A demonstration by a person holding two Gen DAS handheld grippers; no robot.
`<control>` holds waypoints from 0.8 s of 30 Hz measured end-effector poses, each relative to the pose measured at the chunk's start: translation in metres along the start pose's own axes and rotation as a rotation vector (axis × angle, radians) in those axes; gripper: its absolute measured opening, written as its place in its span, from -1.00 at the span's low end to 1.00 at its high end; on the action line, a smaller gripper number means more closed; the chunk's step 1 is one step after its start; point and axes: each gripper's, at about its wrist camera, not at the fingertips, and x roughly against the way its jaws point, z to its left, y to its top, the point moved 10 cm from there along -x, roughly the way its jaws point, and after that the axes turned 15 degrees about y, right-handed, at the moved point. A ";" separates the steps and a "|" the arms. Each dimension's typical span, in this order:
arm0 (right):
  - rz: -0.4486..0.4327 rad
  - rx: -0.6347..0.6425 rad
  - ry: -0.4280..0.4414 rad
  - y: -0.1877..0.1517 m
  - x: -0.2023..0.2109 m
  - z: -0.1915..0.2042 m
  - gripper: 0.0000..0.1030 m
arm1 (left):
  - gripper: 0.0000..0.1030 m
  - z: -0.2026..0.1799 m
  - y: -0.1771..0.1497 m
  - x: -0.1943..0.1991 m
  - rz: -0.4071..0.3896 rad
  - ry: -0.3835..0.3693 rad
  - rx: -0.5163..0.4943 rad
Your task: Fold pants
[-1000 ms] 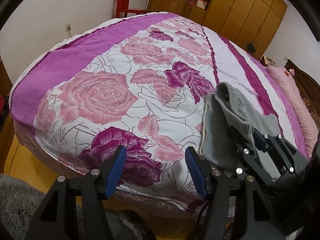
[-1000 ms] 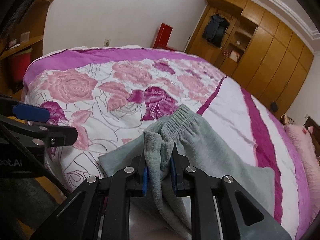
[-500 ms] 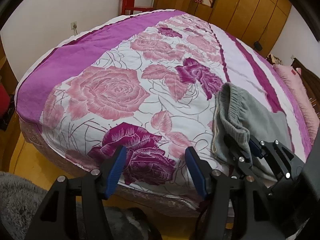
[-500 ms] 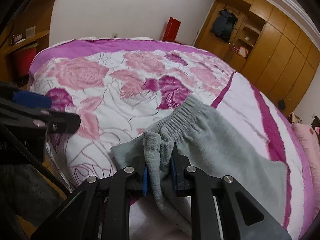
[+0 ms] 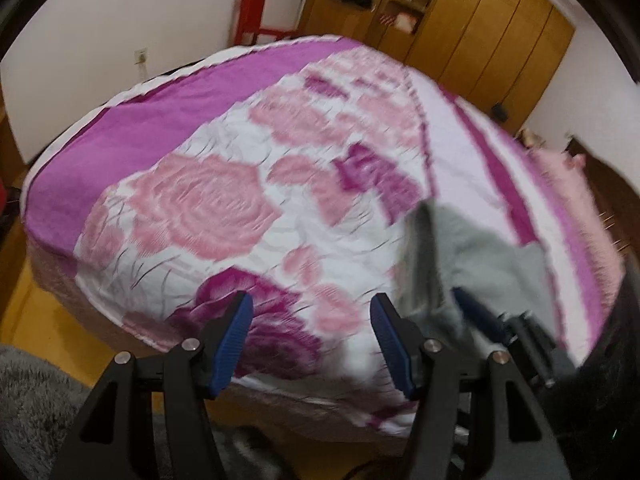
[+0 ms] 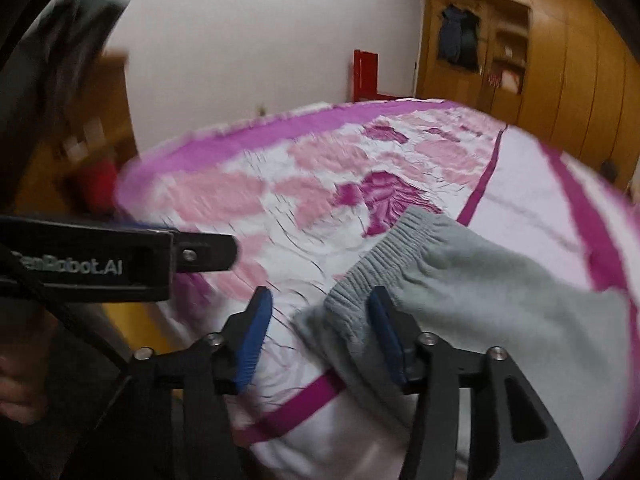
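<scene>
The grey pants (image 6: 460,292) lie on the floral bedspread (image 6: 304,208) near its front edge (elastic waistband toward the cameras). The right gripper (image 6: 320,334) is spread apart, one blue pad against the waistband, while the left gripper (image 5: 310,340) hangs wide apart, pinching nothing

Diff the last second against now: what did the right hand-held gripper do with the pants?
The right hand-held gripper let go: its jaws, clamped on the grey sweatpants' elastic waistband a second ago, now stand open, and the waistband lies on the floral bedspread beside the right pad. Both views are motion-blurred, so both grippers are moving. Unchanged: the left hand-held gripper is open and empty, and the pants remain on the bed.
</scene>
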 end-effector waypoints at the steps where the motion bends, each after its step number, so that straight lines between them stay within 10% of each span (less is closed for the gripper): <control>1: -0.033 -0.048 0.065 0.005 0.008 0.000 0.03 | 0.25 -0.004 0.003 0.005 -0.005 -0.031 0.007; 5: -0.145 -0.194 0.213 0.020 0.047 -0.016 0.09 | 0.25 -0.027 0.017 0.021 -0.021 -0.123 0.021; 12: -0.203 -0.349 0.095 -0.002 0.116 -0.103 0.18 | 0.27 -0.111 0.034 0.035 -0.038 -0.216 -0.113; 14: -0.255 -0.463 0.083 -0.018 0.137 -0.133 -0.03 | -0.07 -0.142 0.026 0.023 -0.024 -0.250 -0.170; 16: -0.299 -0.604 0.136 -0.037 0.150 -0.157 -0.75 | -0.88 -0.165 0.009 -0.002 0.020 -0.208 -0.252; 24: -0.345 -0.888 0.207 -0.114 0.159 -0.202 -1.00 | -0.95 -0.162 -0.017 -0.062 0.045 0.004 -0.338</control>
